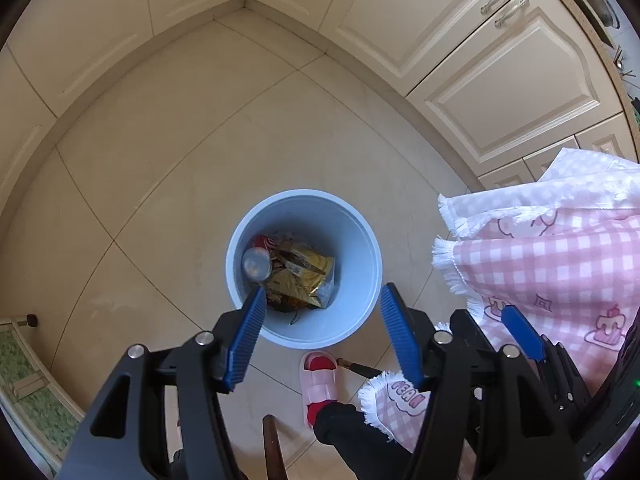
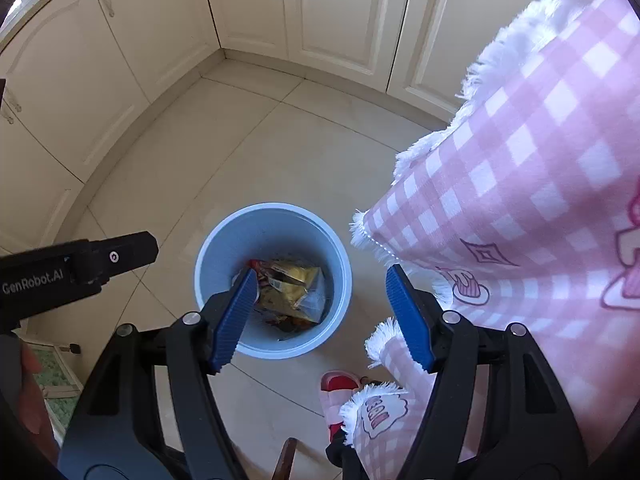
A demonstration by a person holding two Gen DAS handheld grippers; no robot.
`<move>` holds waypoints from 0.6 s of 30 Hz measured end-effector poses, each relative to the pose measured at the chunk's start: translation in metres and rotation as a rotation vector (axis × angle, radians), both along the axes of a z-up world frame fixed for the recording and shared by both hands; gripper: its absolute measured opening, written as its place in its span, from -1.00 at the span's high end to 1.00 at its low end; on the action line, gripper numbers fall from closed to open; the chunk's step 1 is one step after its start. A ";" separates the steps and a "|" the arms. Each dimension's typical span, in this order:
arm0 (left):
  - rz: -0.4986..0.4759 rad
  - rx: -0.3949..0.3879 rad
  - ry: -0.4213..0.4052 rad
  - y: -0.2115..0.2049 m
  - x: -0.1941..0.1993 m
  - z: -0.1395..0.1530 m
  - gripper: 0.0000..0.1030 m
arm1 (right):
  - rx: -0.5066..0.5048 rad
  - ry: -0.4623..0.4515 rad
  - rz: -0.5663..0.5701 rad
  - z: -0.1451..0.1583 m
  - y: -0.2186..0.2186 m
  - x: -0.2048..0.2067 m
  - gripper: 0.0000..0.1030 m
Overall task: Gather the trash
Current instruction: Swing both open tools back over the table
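Directly below both grippers stands the blue bin [image 1: 304, 268], holding a gold wrapper [image 1: 304, 276], a silver can [image 1: 256, 265] at its nine o'clock side and a clear bag [image 2: 314, 300]. Left gripper [image 1: 323, 332] and right gripper [image 2: 320, 312] hang released, jaws parted with nothing between them. A pink checked tablecloth [image 2: 520, 200] droops at three o'clock, crowding the bin. A slippered foot [image 1: 318, 380] stands at six o'clock, cream cabinets [image 1: 480, 80] beyond at twelve.
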State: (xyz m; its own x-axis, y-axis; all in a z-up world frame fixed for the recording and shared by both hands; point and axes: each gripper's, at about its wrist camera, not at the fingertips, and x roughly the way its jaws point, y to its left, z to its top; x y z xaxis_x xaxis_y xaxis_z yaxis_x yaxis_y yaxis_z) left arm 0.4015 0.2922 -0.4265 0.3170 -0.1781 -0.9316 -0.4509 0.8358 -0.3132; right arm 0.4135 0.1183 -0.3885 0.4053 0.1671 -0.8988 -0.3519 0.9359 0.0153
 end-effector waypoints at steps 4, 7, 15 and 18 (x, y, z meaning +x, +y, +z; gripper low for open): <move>0.036 0.012 -0.005 0.009 -0.022 0.013 -0.14 | 0.015 -0.023 0.018 0.020 0.001 -0.013 -0.30; 0.069 0.028 -0.021 0.019 -0.041 0.031 -0.14 | 0.032 -0.046 0.038 0.040 0.002 -0.027 -0.30; 0.139 0.101 -0.179 0.032 -0.101 0.119 -0.14 | 0.124 -0.142 0.116 0.115 0.002 -0.075 -0.33; 0.154 0.133 -0.265 0.027 -0.121 0.161 -0.20 | 0.156 -0.232 0.163 0.159 0.000 -0.101 -0.33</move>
